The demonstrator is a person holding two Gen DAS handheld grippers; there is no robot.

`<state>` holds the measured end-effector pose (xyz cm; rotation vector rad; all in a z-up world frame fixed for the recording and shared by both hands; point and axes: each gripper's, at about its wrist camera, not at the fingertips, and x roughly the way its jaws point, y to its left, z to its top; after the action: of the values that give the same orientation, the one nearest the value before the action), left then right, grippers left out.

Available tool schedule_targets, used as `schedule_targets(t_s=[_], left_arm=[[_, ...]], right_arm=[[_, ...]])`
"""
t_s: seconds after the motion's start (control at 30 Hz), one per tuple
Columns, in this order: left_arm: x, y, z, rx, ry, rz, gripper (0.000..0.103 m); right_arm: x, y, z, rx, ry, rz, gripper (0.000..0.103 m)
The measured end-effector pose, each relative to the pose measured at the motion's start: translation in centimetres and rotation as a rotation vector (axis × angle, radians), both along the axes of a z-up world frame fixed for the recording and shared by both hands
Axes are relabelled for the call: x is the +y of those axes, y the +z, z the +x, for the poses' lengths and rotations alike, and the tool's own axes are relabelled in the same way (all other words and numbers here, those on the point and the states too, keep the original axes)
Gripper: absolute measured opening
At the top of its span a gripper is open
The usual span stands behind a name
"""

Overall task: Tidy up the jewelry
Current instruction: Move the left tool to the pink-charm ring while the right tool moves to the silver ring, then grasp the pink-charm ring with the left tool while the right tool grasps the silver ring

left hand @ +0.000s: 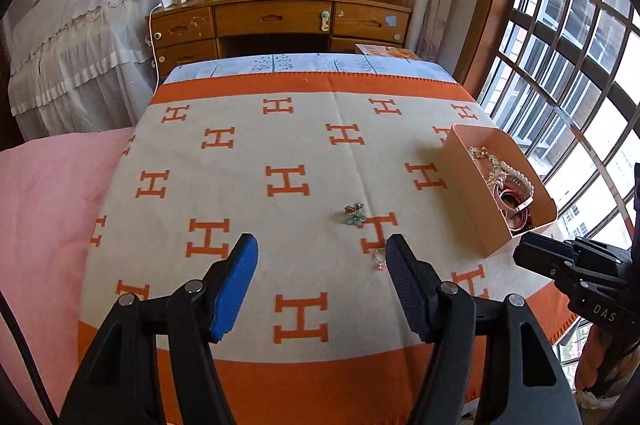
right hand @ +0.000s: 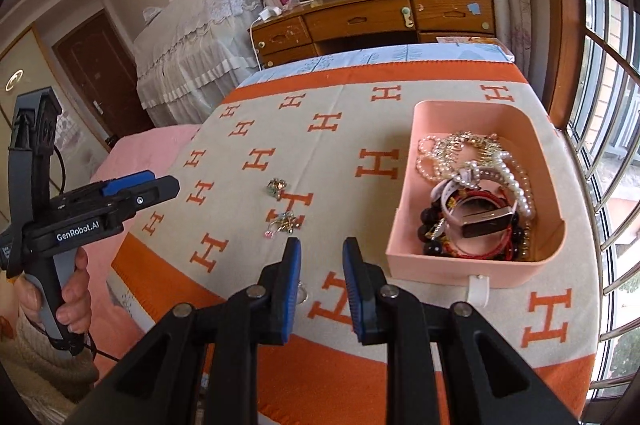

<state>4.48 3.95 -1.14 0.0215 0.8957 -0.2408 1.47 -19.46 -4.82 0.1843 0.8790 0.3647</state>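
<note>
A pink box holds pearl strands, bead bracelets and a watch; it also shows at the right of the left wrist view. A green flower brooch lies on the blanket, also in the right wrist view. A small ring with a pink stone lies beside my left gripper's right finger; in the right wrist view it sits among small pieces. My left gripper is open and empty above the blanket. My right gripper is open and empty, left of the box.
The orange and cream H-patterned blanket covers the table. A pink bedspread lies to the left. A wooden desk stands behind. Barred windows run along the right. The left gripper's body shows at the left.
</note>
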Motion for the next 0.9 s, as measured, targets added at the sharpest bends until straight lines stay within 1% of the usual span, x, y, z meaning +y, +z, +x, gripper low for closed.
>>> schedule_targets(t_s=[0.13,0.37,0.63,0.67,0.7,0.73,0.77,0.9], left_arm=[[0.0,-1.8,-0.2,0.042,-0.029,-0.012,0.065],[-1.3,-5.4,-0.7,0.120,-0.106,-0.006,0.065],[-2.1,-6.8,-0.5,0.146,-0.143,-0.004,0.065],[-2.1,-6.9,-0.4,0.147,-0.144,-0.003,0.065],[-2.1,-6.9,-0.4,0.148,-0.146,-0.004,0.065],[-2.2,-7.0,-0.3,0.150,-0.148,-0.006,0.065],[-2.3,-7.0,-0.1,0.152,-0.150,-0.007,0.065],[-3.0,-7.5,0.4,0.166,-0.162,-0.005,0.065]], right_arm=[[2.3,-1.4,0.0,0.031,0.066,-0.063,0.022],[5.6,-4.0,-0.1,0.053,0.146,-0.175,0.022],[6.8,-5.8,0.9,0.080,0.179,-0.218,0.022],[7.0,-5.9,0.9,0.065,0.179,-0.225,0.021],[7.0,-5.9,0.8,0.057,0.180,-0.236,0.021],[7.2,-5.9,0.9,0.054,0.181,-0.248,0.018],[7.3,-5.9,0.8,0.047,0.180,-0.259,0.010],[6.9,-5.8,0.6,0.033,0.179,-0.258,0.008]])
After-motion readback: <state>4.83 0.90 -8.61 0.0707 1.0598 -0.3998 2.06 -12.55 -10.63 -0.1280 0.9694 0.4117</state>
